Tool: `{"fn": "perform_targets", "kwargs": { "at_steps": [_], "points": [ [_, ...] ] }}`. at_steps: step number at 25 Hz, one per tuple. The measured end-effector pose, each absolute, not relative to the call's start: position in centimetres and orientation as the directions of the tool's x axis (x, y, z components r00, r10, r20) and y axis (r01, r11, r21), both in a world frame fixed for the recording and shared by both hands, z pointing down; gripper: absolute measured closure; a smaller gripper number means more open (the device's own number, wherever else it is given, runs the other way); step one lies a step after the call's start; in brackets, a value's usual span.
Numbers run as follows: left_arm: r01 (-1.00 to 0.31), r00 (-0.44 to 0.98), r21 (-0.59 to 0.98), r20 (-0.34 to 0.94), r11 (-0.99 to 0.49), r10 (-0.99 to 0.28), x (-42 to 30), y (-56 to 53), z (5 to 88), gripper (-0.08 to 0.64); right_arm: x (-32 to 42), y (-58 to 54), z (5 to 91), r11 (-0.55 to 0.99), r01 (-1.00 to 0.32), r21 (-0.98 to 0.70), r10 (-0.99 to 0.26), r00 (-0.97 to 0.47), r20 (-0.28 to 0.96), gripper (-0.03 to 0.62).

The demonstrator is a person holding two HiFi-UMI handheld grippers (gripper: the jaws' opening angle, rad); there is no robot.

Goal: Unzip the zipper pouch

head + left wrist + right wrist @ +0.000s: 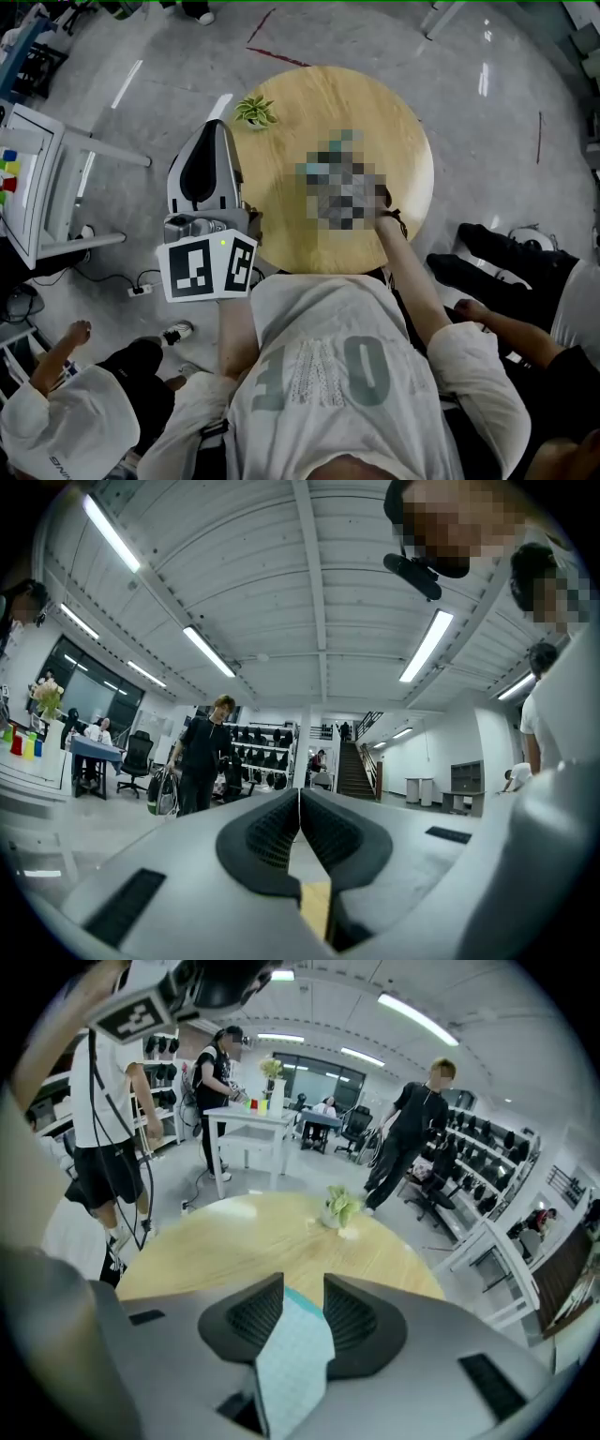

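Note:
A light blue checked zipper pouch hangs between the jaws of my right gripper in the right gripper view. Those jaws stand apart, and the pads do not visibly press on the fabric. This gripper hovers over the round wooden table. In the head view a mosaic patch covers the right gripper and the pouch at the table's middle. My left gripper is held up off the table's left edge, shut, with nothing held. In the left gripper view the left gripper points up at the ceiling, its pads meeting.
A small potted plant stands near the table's far left rim, also the plant ahead of the right jaws. A white side table with coloured cups is at far left. People sit and stand around the table.

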State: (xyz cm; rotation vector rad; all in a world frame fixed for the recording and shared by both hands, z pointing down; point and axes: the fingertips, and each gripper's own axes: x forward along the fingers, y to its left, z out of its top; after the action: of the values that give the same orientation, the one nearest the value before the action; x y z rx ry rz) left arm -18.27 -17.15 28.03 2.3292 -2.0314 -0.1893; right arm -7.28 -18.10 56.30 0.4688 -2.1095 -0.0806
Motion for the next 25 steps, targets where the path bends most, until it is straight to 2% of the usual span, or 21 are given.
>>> {"fn": "perform_targets", "kwargs": {
  "at_steps": [4, 9, 12, 16, 18, 25],
  "points": [
    [-0.983, 0.148, 0.102, -0.078, -0.155, -0.986, -17.8, -17.1, 27.5, 0.532, -6.4, -20.5, 49.5, 0.860, -0.398, 0.319, -0.500, -0.536, 0.680, 0.451],
    [-0.983, 0.167, 0.063, -0.110, -0.174, -0.980, -17.0, -16.9, 26.3, 0.532, -3.9, -22.1, 39.6, 0.726, -0.586, 0.359, -0.685, -0.574, 0.449, 0.453],
    [-0.982, 0.174, 0.045, -0.125, -0.181, -0.977, -16.5, -16.7, 25.6, 0.532, -1.9, -21.7, 34.3, 0.632, -0.710, 0.310, -0.774, -0.566, 0.282, 0.493],
    [-0.982, 0.185, 0.013, -0.152, -0.190, -0.971, -15.7, -16.6, 25.0, 0.532, 0.6, -20.7, 29.5, 0.526, -0.807, 0.269, -0.846, -0.529, 0.067, 0.540],
    [-0.981, 0.192, -0.004, -0.163, -0.194, -0.968, -15.1, -16.3, 24.8, 0.532, 1.9, -19.8, 28.7, 0.485, -0.839, 0.249, -0.869, -0.494, 0.027, 0.554],
    [-0.978, 0.206, -0.035, -0.184, -0.203, -0.961, -13.9, -15.9, 24.1, 0.532, 3.9, -18.3, 28.5, 0.453, -0.875, 0.171, -0.888, -0.459, 0.001, 0.563]
  ]
}}
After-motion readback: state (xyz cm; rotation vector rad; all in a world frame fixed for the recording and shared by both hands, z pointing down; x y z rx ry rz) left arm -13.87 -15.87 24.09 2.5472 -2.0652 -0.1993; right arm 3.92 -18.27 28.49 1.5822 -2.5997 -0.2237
